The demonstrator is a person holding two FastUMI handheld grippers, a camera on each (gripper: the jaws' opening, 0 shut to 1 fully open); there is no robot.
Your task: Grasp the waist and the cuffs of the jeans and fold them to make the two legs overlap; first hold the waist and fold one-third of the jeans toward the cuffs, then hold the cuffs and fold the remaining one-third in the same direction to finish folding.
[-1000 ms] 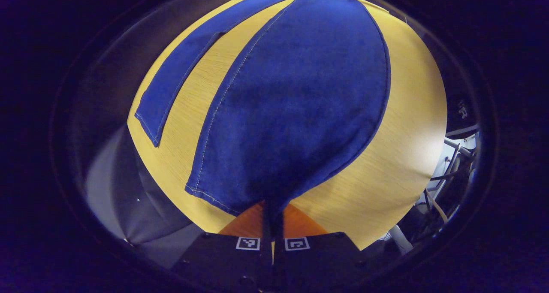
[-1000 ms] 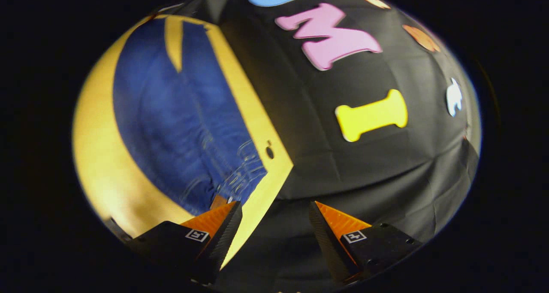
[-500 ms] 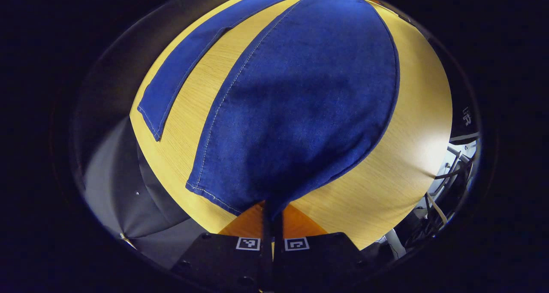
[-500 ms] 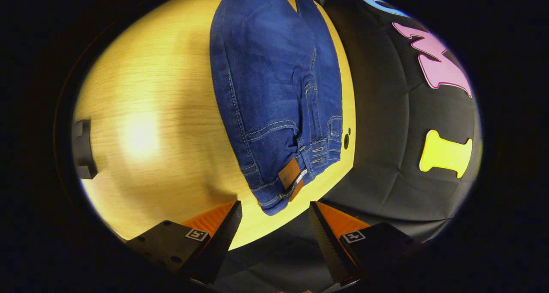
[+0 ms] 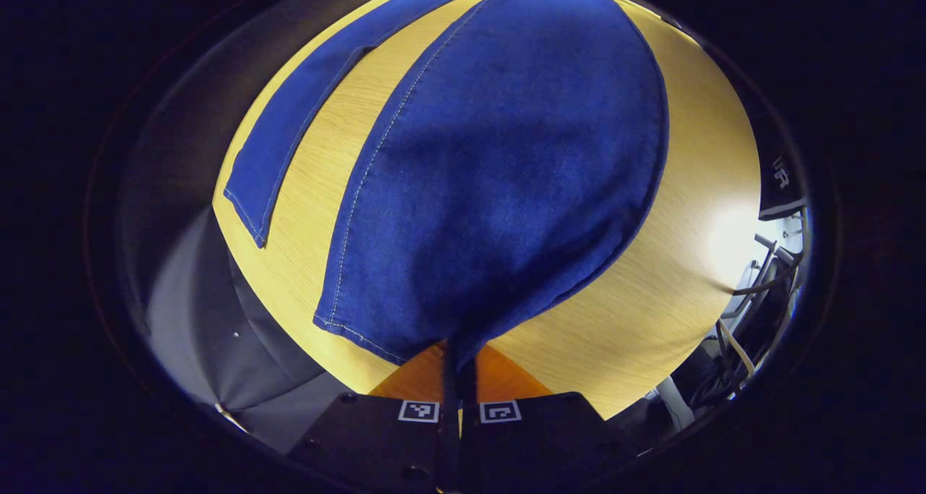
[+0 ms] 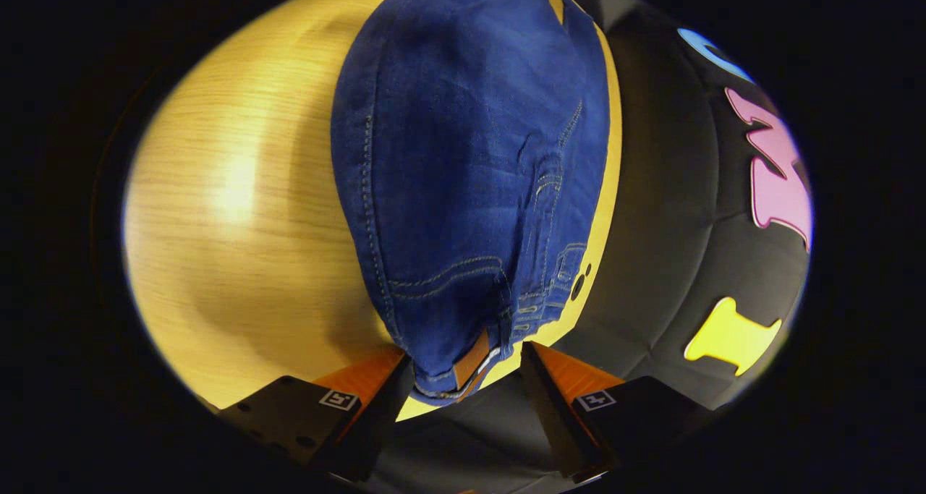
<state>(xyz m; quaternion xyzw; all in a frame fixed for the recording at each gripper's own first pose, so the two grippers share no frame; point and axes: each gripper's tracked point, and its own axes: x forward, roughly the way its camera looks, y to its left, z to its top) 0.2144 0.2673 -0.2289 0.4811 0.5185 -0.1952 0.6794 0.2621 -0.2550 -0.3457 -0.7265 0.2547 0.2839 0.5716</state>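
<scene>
Jeans, dark blue denim, lie on yellow wooden worktop. Left tongs clamp cuff; right tongs wide, straddling waist. Risk: shallow waist bite slips, legs misalign.

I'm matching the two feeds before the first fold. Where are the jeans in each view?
Left gripper view: the jeans fill the centre, one cuff pinched in the shut left tongs.
Right gripper view: jeans centre-top, waist between the open right tongs.
Shared landmark: the wooden table.
</scene>
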